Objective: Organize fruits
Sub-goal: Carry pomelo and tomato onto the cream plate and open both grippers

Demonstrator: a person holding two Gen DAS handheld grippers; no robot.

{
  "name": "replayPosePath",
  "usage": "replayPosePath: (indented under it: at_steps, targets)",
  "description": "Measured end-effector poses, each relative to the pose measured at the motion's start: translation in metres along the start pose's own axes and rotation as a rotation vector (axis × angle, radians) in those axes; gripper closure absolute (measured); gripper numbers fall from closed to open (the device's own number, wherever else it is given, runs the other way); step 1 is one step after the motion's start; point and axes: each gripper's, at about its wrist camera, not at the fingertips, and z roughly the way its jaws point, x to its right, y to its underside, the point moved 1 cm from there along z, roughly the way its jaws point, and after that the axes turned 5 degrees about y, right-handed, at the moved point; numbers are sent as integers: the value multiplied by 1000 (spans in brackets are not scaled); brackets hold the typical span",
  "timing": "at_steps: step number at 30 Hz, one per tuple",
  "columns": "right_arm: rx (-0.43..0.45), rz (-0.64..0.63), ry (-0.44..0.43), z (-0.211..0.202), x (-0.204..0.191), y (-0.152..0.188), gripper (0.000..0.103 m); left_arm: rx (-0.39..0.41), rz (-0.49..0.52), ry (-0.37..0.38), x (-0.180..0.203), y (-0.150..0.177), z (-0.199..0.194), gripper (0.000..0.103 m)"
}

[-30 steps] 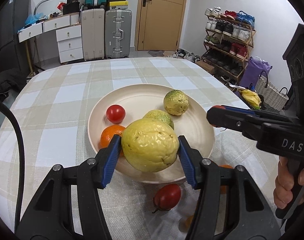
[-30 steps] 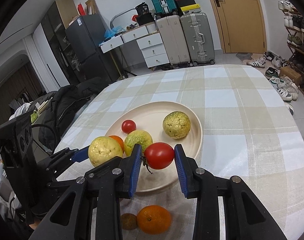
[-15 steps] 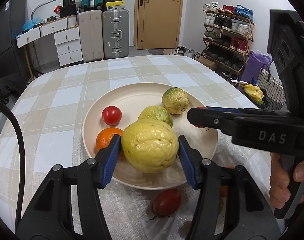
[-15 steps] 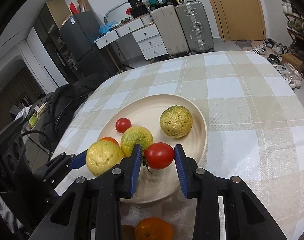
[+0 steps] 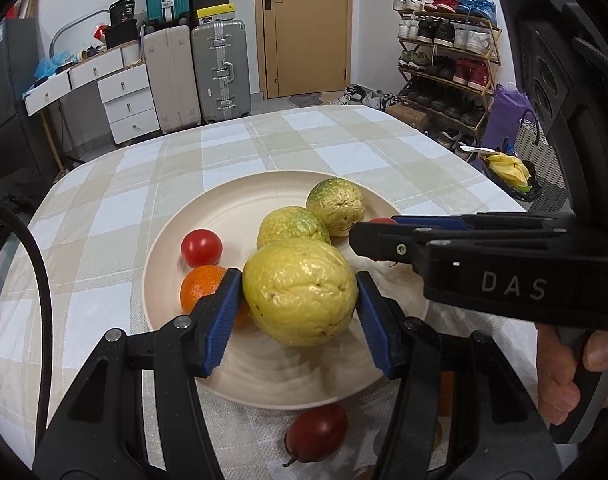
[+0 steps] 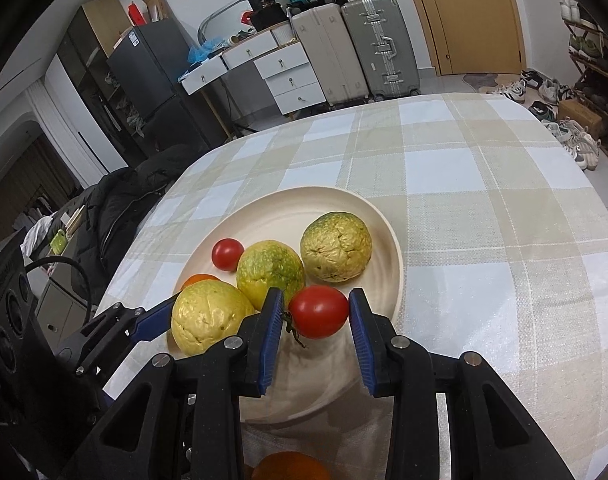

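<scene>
Left wrist view: left claw (image 5: 299, 300) pinches a big yellow citrus (image 5: 299, 291), hanging just above the near part of the cream plate (image 5: 175, 240), so the set-down lies straight below. "DAS" is printed on the right tool crossing from the right.

Right wrist view: right claw (image 6: 316, 314) pinches a red tomato (image 6: 318, 311) over the plate's near right edge (image 6: 396, 248), just beside two greenish citrus; checked table (image 6: 484, 208) beneath.

Cream plate (image 5: 175, 264) – red tomatoes (image 6: 318, 311), yellow-green guavas (image 6: 336, 246), orange (image 5: 201, 286); beige-white checked tablecloth (image 6: 484, 184); blue pads (image 6: 272, 336).
</scene>
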Motion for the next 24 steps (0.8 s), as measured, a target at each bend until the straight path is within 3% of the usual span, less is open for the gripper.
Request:
replayPosePath:
  at_steps: [17,21,24]
  targets:
    - [-7,29,13,8,9,-1,68,1,2,-11,-1,-7,9,48]
    - [14,8,10,-2,5,0,54,0,3,-4,-1,-6,7,48]
    - [82,-16,93,-18,2,0,53,14,-62,43,-9,-5,-1,48]
